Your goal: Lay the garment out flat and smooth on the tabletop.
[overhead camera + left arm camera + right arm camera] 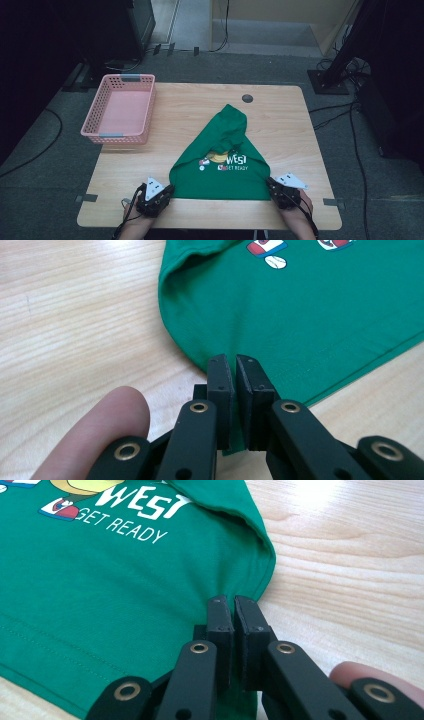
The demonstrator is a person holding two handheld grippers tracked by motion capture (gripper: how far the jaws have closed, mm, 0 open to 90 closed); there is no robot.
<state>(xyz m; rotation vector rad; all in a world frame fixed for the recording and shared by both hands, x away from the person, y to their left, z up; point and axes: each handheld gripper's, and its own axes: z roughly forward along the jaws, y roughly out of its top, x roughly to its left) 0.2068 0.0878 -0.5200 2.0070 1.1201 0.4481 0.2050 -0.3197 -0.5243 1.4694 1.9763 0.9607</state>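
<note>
A green T-shirt (220, 172) with white lettering lies on the wooden table (280, 120), its bottom hem toward the front edge and its upper part bunched into a peak toward the back. My left gripper (167, 191) is shut on the shirt's front left corner; in the left gripper view the gripper (235, 359) pinches the green T-shirt (300, 315) at its hem. My right gripper (271, 183) is shut on the front right corner, and in the right gripper view the gripper (234, 600) clamps the green T-shirt (115, 580) at its edge.
A pink plastic basket (93, 120) stands on the table's back left. A small dark round disc (247, 98) sits near the back edge. Cables and a dark stand (330, 80) are on the floor to the right.
</note>
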